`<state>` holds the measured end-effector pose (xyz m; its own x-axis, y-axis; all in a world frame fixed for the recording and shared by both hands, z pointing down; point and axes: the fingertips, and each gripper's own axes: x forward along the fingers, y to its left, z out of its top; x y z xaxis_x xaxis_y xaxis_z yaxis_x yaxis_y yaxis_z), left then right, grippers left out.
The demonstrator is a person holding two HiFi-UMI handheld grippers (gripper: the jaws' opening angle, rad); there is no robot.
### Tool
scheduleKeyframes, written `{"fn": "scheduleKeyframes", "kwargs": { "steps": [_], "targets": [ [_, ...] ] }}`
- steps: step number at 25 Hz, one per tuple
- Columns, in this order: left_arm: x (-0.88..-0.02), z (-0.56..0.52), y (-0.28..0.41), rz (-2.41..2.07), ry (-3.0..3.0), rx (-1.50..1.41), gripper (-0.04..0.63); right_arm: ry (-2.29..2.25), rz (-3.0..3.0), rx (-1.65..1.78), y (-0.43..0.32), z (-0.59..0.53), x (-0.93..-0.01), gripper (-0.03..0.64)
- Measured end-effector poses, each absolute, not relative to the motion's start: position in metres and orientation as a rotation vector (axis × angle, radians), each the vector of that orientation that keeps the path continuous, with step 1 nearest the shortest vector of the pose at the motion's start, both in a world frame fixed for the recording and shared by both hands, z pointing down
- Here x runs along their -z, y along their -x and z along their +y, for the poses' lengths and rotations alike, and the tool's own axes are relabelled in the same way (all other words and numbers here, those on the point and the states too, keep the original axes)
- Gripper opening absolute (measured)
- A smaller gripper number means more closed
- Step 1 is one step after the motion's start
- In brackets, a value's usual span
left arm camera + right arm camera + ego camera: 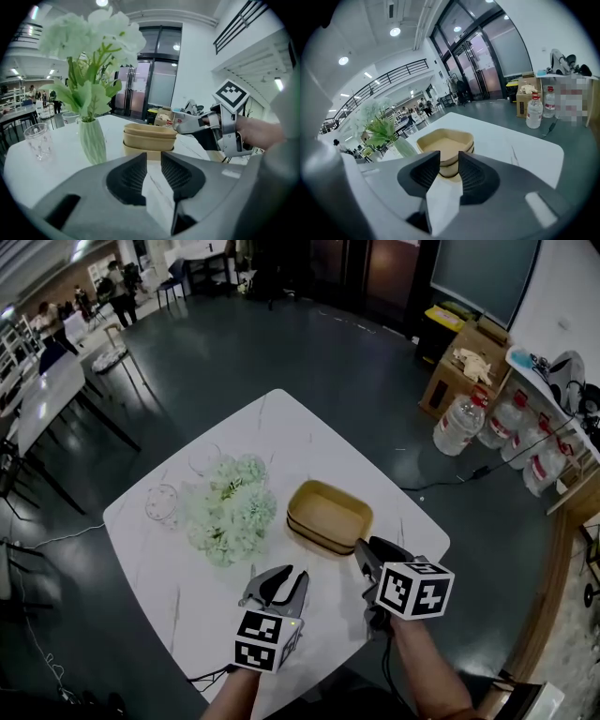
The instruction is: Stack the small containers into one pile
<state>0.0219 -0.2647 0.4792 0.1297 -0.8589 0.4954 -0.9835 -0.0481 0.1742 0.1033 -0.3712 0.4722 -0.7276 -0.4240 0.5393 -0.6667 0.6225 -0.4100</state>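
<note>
- the small tan containers [328,515] sit one inside the other in one pile, near the middle of the white counter [309,442].
- the left tool [279,582] is at about 7 o'clock from the pile, a little way off. its two jaws are spread with a small gap, and there is nothing between them.
- the right tool [367,554] is at about 5 o'clock from the pile, with its tip just beside the pile's near corner. its jaws are spread too, and they pinch nothing.
- a vase of pale green flowers [230,507] stands at 9 o'clock from the pile.
- a clear glass [161,504] stands at 9 o'clock from the flowers.
- some water bottles [457,425] stand on the floor, at about 1 o'clock from the counter.
</note>
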Motion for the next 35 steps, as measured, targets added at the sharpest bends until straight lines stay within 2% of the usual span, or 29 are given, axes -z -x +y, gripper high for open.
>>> {"fn": "scheduleKeyframes", "kwargs": {
  "steps": [5,10,22,35],
  "targets": [
    [-0.475,-0.24,-0.018,-1.771,-1.971,-0.345,0.046,-0.921,-2.452,-0.834,-0.109,-0.351,-0.469,0.116],
    [-0.469,-0.217,-0.01,-1.769,-1.978,-0.294,-0.002,-0.968,-2.471,-0.859,-0.111,-0.333,-0.465,0.077],
    [-0.445,-0.162,0.008,-1.801,-1.974,-0.303,-0.002,-0.945,-2.524,-0.837,-0.092,-0.278,-0.444,0.002],
    [-0.423,-0.12,0.03,-1.846,-1.971,-0.251,-0.002,-0.879,-2.602,-0.732,-0.068,-0.223,-0.418,0.002]
  ]
}}
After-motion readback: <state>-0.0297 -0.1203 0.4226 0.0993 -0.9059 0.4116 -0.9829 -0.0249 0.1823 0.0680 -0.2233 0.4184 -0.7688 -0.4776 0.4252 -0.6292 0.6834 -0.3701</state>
